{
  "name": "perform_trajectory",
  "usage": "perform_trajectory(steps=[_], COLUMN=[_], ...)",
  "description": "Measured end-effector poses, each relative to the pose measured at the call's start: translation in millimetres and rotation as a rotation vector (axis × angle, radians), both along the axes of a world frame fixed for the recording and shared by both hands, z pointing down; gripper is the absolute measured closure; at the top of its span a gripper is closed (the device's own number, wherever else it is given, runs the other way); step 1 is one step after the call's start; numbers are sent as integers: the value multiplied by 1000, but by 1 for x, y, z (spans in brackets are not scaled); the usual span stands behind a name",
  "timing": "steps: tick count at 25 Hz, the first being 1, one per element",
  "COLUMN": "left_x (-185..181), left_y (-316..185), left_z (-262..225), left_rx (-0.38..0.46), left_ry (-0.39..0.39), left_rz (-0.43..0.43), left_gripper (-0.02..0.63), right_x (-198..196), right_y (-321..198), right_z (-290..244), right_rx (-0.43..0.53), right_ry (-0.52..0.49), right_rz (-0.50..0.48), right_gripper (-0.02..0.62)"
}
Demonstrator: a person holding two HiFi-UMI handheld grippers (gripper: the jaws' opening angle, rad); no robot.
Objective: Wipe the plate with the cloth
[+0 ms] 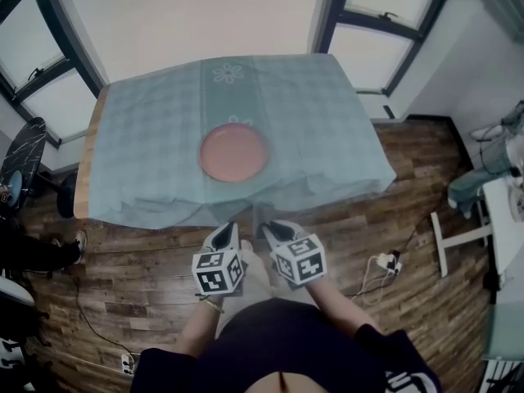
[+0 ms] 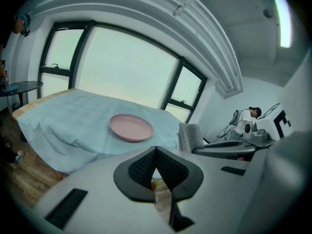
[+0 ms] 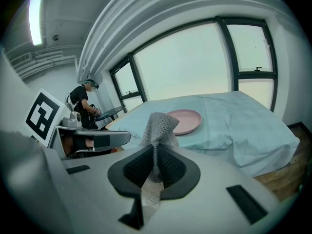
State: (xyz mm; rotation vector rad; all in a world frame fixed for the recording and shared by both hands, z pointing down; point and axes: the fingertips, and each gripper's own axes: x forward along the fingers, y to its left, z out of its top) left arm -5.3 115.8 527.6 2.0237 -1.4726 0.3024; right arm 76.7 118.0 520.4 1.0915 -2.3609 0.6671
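Observation:
A round pink plate [image 1: 233, 152] lies in the middle of a table covered with a pale blue tablecloth [image 1: 147, 154]. Both grippers hang over the floor in front of the table's near edge, side by side. My left gripper [image 1: 228, 234] is shut with nothing between its jaws; its own view shows the plate [image 2: 130, 127] ahead on the table. My right gripper [image 1: 273, 230] is shut on a grey waffle cloth [image 3: 158, 126], which stands up out of the jaws in a bunch. The plate [image 3: 185, 121] lies beyond it. From the left gripper view the same cloth [image 2: 190, 136] shows at the right.
Wooden floor [image 1: 393, 219] surrounds the table. Windows [image 1: 49, 97] line the far wall. A dark round side table [image 1: 20, 158] and a person's shoe [image 1: 70, 248] are at the left. A power strip [image 1: 385, 262] with a cable lies at the right, near a white stand [image 1: 458, 240].

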Motion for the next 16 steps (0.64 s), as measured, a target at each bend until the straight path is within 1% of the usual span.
perform_trajectory(steps=[7, 16], left_x=[9, 16], left_y=[31, 51], left_z=[0, -1], left_rx=[11, 21], left_ry=[5, 5], left_rz=[0, -3], left_gripper=[592, 592], right_x=[6, 9], right_y=[32, 51], right_z=[-1, -6], right_rx=[15, 42], right_ry=[-1, 13], right_rz=[-9, -24], right_gripper=[563, 563])
